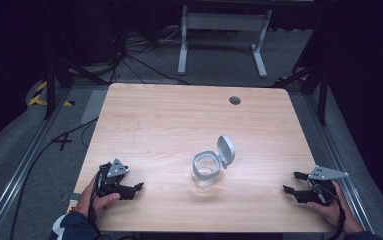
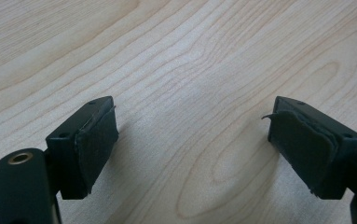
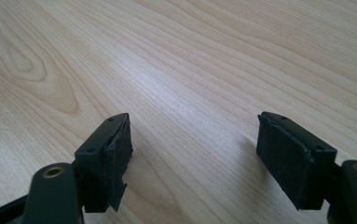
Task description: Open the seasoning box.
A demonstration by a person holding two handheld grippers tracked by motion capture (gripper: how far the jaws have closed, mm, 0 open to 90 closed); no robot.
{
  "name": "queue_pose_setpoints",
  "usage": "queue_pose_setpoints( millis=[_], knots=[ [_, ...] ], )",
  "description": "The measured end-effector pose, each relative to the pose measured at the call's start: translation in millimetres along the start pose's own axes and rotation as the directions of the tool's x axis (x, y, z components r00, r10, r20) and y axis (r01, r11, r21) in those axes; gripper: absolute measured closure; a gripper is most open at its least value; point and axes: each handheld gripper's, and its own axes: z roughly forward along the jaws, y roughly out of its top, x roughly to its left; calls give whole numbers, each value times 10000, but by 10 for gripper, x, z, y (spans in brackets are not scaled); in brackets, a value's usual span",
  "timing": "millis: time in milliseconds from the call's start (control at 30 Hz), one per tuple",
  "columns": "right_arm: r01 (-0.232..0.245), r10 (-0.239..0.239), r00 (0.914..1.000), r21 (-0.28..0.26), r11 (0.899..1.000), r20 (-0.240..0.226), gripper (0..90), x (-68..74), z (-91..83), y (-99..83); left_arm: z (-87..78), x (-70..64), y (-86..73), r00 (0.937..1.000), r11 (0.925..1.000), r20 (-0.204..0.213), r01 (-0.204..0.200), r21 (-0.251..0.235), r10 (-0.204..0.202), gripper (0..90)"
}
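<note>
Table: a light wood table [image 1: 169, 125] with rounded corners; a small dark round hole [image 1: 235, 100] sits near its far right edge.
Jar: a small clear jar [image 1: 205, 171] with a grey rim stands upright near the middle of the table, slightly toward the near side, well apart from both tools.
Lid: the grey hinged lid [image 1: 225, 149] is flipped up and back on the jar's far right side, leaving the mouth open.
Left hand-held gripper: the left hand-held gripper [image 1: 129, 189] lies at the near left of the table, held by the left hand [image 1: 96, 200], jaws pointing right toward the jar. In the left gripper view [image 2: 192, 137] the jaws stand wide apart with bare wood between them; the black pads [image 2: 97, 140] look worn at the edges.
Right hand-held gripper: the right hand-held gripper [image 1: 293, 183] lies at the near right, held by the right hand [image 1: 331, 210], jaws pointing left. In the right gripper view [image 3: 195, 149] the jaws are spread wide, holding nothing.
Floor: grey floor [image 1: 144, 65] beyond the table, with cables [image 1: 139, 55] and a white frame [image 1: 224, 40].
</note>
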Motion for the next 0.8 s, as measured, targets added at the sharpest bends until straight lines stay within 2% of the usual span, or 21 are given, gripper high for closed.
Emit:
queue_pose_setpoints(
  millis=[800],
  knots=[
    [-11, 11, 10000, 27, 10000, 4, 252, 2, 10, 9, 0, 6, 2, 10000, 10000, -39, -81, -6, 81, 155]
  ],
)
